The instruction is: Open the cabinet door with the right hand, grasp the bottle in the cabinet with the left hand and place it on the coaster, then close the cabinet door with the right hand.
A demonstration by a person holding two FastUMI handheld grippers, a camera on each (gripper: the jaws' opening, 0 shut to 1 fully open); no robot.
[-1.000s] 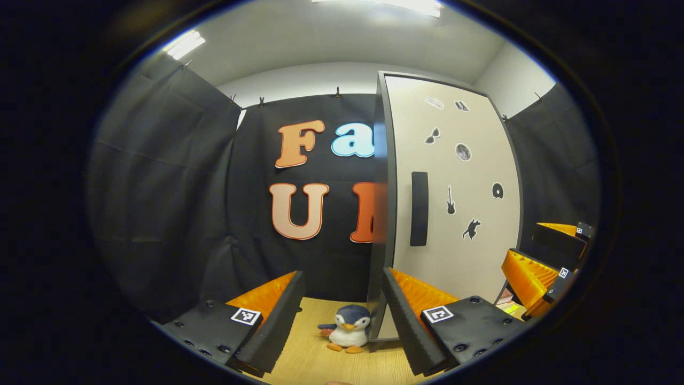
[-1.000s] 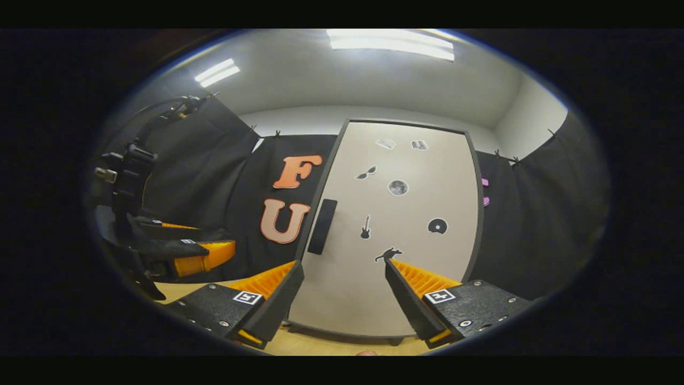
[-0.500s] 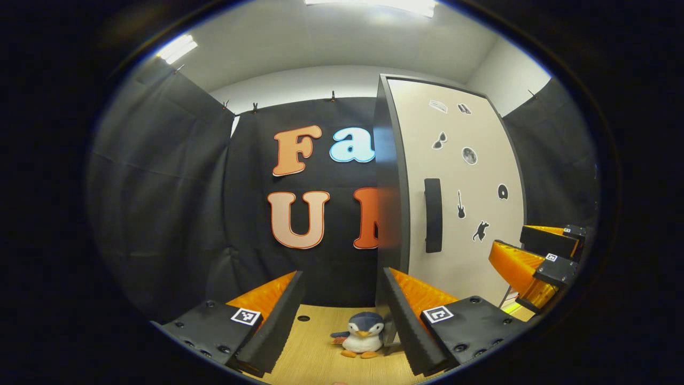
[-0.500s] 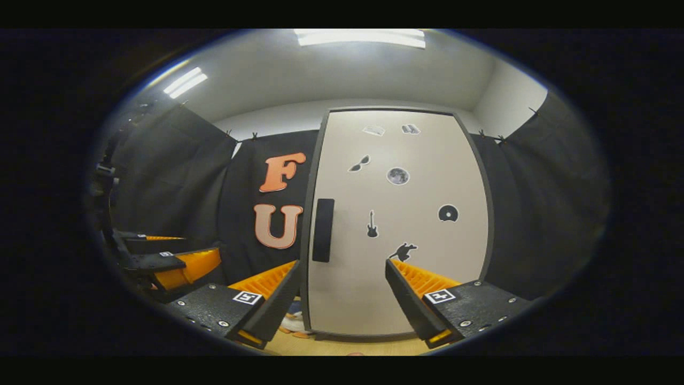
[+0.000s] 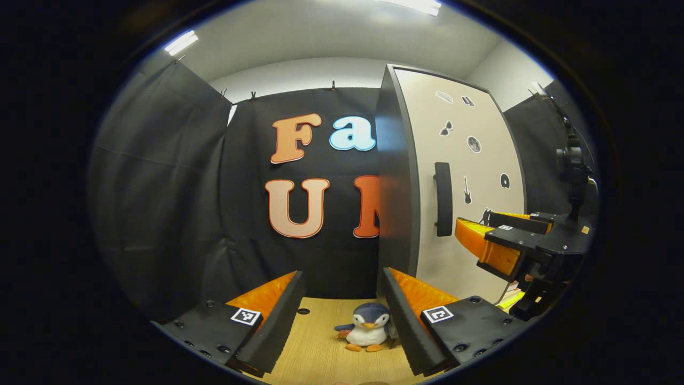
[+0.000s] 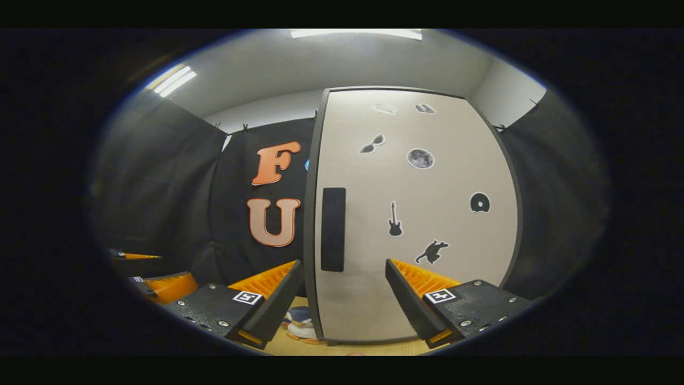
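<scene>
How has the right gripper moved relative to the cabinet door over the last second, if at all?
Yes. In the right gripper view the cabinet door and its handle have grown larger, so the right gripper, jaws open, has come closer.

Cabinet [image 6: 417, 214]: stands on the desk [image 5: 320, 353], door shut | handle [image 6: 333, 229]: upright near the door's left edge | toy penguin [image 5: 366, 332]: on the desk at the cabinet's lower left corner | right claw [image 5: 483, 227]: before the cabinet door, right of the handle, apart from it.
</scene>
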